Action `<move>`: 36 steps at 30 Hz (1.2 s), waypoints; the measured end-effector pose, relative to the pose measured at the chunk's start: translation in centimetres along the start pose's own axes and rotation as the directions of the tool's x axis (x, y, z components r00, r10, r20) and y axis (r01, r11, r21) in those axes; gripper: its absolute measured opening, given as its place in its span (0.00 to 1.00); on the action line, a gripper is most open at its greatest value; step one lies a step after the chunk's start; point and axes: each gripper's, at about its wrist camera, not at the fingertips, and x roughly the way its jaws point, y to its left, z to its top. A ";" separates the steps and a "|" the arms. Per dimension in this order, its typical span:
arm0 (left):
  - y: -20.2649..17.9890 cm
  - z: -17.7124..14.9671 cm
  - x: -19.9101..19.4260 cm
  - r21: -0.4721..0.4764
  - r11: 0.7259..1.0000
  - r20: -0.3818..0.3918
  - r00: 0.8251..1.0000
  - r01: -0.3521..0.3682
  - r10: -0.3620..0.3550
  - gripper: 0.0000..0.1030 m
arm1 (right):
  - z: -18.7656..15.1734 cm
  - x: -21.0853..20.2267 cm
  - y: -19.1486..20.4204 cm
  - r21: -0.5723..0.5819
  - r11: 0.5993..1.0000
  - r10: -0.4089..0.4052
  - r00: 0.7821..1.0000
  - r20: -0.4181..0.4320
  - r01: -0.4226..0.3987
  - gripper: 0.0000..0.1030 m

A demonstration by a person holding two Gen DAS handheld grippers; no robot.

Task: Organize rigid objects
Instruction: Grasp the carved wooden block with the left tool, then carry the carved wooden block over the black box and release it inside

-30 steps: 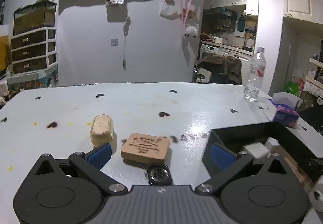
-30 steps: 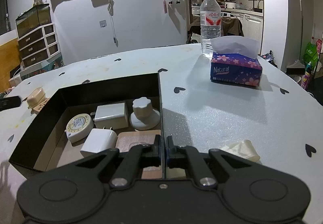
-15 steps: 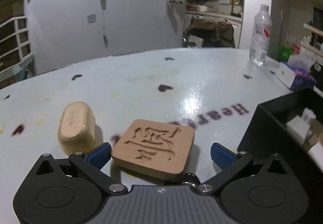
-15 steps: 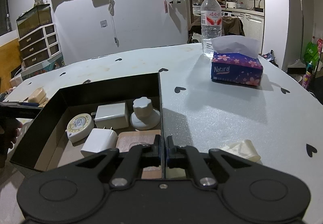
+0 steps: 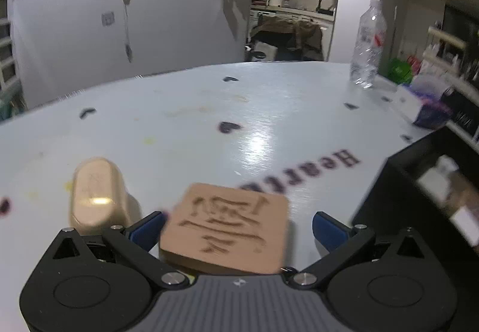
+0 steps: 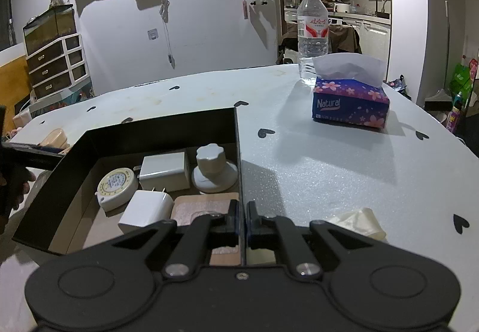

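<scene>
- Spreading wide, the left gripper has its blue-padded fingers either side of a flat square tan wooden tile with a carved character; the tile lies on the white heart-printed table, and whether the pads touch it I cannot tell.
- Just beside the tile, toward the table's left edge, sits a small rounded beige plastic case.
- A black open-topped cardboard box stands at the table's near edge; the right gripper is pinched closed on its right wall.
- Inside the box lie a round white tape measure, two white plug adapters, a white knobbed suction holder and a tan flat tile.
- Near the far right edge stand a clear plastic water bottle and a purple floral tissue box, just beside each other.
- A crumpled cream tissue lies near the right gripper.
</scene>
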 end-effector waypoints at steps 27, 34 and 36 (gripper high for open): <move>-1.6 2.5 -0.4 -0.159 0.967 -0.098 0.978 -0.197 0.183 0.74 | 0.0 0.2 0.1 0.002 1.000 0.000 1.000 -0.002 0.000 0.05; -4.0 3.5 -5.4 -0.144 0.984 0.013 0.994 -0.103 0.106 0.74 | 0.0 0.2 0.0 0.003 1.000 0.000 1.000 -0.003 0.000 0.05; -5.1 3.7 -6.7 -0.146 0.988 0.033 0.998 -0.054 0.059 0.74 | 0.0 0.2 0.0 0.004 1.000 0.001 1.000 -0.003 -0.001 0.05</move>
